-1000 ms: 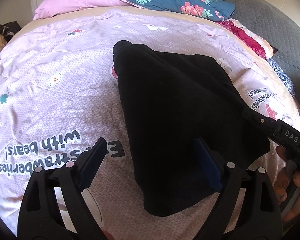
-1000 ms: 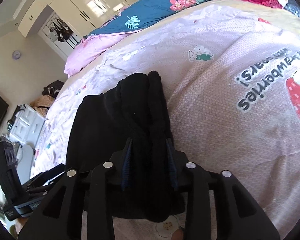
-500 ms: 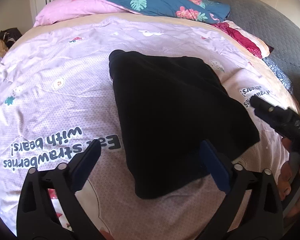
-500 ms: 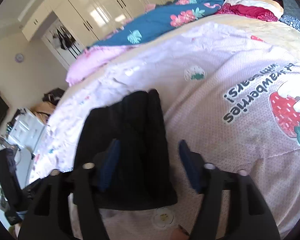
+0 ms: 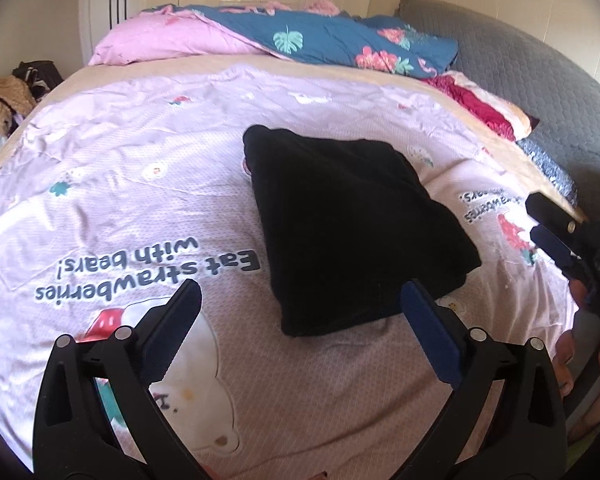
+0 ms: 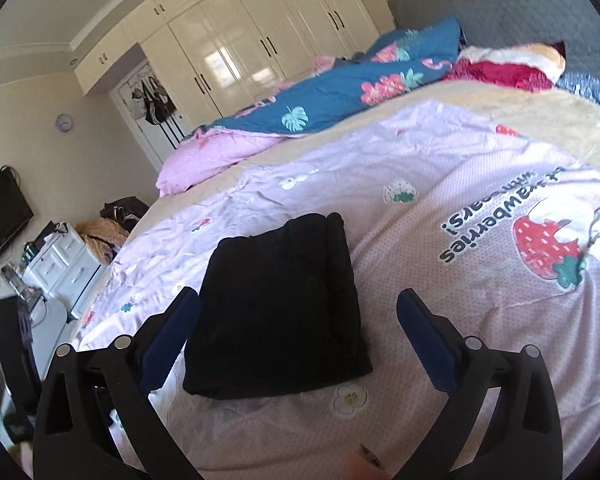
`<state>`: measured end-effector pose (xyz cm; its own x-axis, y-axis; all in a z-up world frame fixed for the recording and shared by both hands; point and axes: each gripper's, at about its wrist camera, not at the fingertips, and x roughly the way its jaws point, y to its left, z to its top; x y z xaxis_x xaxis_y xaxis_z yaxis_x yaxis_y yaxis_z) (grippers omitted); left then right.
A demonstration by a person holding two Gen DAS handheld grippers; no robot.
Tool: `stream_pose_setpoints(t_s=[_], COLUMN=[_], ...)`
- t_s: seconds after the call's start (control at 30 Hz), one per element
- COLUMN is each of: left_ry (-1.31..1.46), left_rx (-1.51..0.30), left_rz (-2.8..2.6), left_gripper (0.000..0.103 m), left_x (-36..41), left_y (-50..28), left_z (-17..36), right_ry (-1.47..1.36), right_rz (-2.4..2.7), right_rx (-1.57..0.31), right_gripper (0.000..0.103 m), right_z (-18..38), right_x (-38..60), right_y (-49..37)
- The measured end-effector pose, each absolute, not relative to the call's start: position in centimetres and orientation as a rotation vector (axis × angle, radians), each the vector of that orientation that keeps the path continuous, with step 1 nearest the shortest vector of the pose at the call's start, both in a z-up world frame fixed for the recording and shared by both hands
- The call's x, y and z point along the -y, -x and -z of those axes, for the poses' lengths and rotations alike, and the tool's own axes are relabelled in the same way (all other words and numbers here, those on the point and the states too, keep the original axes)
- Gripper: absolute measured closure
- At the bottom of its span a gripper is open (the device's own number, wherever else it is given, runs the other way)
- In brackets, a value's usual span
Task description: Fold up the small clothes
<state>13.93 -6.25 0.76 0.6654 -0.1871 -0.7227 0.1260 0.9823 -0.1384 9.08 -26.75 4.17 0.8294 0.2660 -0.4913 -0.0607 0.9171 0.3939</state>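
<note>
Bedroom; bed [image 5: 100, 208] under a pink printed cover. Black garment [image 5: 352, 224] lies folded mid-bed, at 12 o'clock from both grippers. Left gripper [image 5: 300, 320]: jaws wide, empty. Right gripper [image 6: 298, 320]: jaws opening, nothing between. We judge it soft, light, floppy; we would pinch a near corner through all layers.
</note>
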Motion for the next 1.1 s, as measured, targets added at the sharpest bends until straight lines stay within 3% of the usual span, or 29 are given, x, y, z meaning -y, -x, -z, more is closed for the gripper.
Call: stream_pose_setpoints(t_s=[0.73, 1.1], left_ry=[0.134, 0.125], left_rx=[-0.724, -0.733], left_rz=[0.109, 0.124], left_gripper=[0.009, 0.009], left_x=[3.3, 3.1], left_y=[-4.7, -4.8], left_z=[0.4, 1.9], right_ry=[-0.080, -0.004], right_rz=[-0.125, -0.063], right_rx=[-0.511, -0.512], right_gripper=[0.004, 0.004], right_z=[-1.3, 0.4], right_x=[21.8, 21.5], right_y=[1.5, 2.8])
